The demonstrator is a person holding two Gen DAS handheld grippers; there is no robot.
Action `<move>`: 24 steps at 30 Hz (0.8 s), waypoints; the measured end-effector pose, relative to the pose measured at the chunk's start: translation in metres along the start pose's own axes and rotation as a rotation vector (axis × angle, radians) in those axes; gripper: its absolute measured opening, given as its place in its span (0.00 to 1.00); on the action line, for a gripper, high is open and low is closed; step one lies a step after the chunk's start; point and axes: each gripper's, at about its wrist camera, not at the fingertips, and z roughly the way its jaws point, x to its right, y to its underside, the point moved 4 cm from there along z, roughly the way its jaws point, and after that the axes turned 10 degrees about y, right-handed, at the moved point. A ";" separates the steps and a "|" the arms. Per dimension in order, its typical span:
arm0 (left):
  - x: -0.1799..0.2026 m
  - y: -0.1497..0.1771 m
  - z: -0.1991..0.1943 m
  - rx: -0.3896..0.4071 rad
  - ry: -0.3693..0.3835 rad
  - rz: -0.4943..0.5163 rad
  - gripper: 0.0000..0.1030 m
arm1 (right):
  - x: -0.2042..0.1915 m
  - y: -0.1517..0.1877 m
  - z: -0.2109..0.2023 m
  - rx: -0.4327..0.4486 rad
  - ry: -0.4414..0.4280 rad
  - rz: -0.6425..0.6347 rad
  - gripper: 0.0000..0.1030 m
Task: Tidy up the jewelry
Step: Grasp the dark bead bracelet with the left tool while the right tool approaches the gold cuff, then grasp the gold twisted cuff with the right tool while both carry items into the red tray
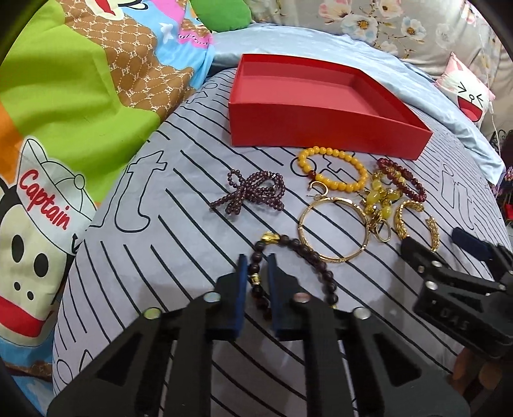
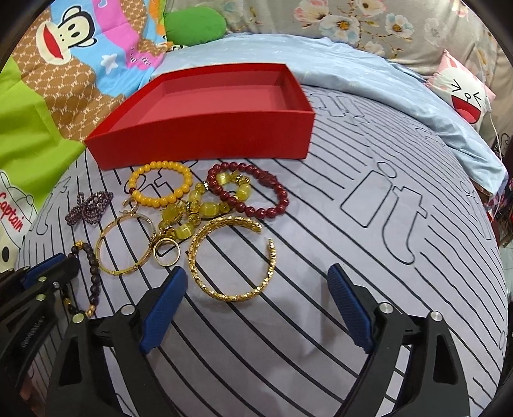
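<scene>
An empty red box [image 1: 323,128] [image 2: 205,134] stands on the striped sheet. In front of it lie a yellow bead bracelet [image 1: 333,173] [image 2: 160,187], a dark red bead bracelet [image 2: 250,189], a purple bead strand [image 1: 253,192], a thin gold bangle [image 1: 333,231] [image 2: 125,247], a gold ring [image 2: 165,252] and an open gold cuff [image 2: 231,256]. My left gripper [image 1: 258,266] has its jaws close around a dark bead bracelet [image 1: 304,256] that lies on the sheet. My right gripper [image 2: 256,282] is open and empty just before the gold cuff.
A cartoon monkey quilt [image 1: 64,128] lies at the left. A light blue sheet [image 1: 320,41] and floral pillows [image 2: 352,22] lie behind the box. A cat-face cushion [image 2: 461,93] is at the far right. The right gripper [image 1: 449,256] shows in the left wrist view.
</scene>
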 end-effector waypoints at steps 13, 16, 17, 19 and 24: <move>0.003 0.002 -0.006 -0.012 0.042 -0.012 0.08 | -0.002 0.001 -0.008 0.011 -0.057 -0.002 0.52; 0.004 0.003 -0.011 -0.010 0.047 -0.012 0.08 | 0.002 0.003 -0.014 0.013 -0.072 0.013 0.51; 0.005 0.003 -0.014 -0.007 0.050 -0.011 0.07 | 0.003 0.003 -0.018 0.019 -0.076 0.016 0.51; 0.008 0.001 -0.020 0.001 0.061 -0.004 0.07 | 0.005 0.001 -0.026 0.032 -0.083 0.019 0.51; 0.019 -0.008 -0.035 0.020 0.099 0.022 0.07 | 0.011 -0.006 -0.043 0.061 -0.102 0.033 0.51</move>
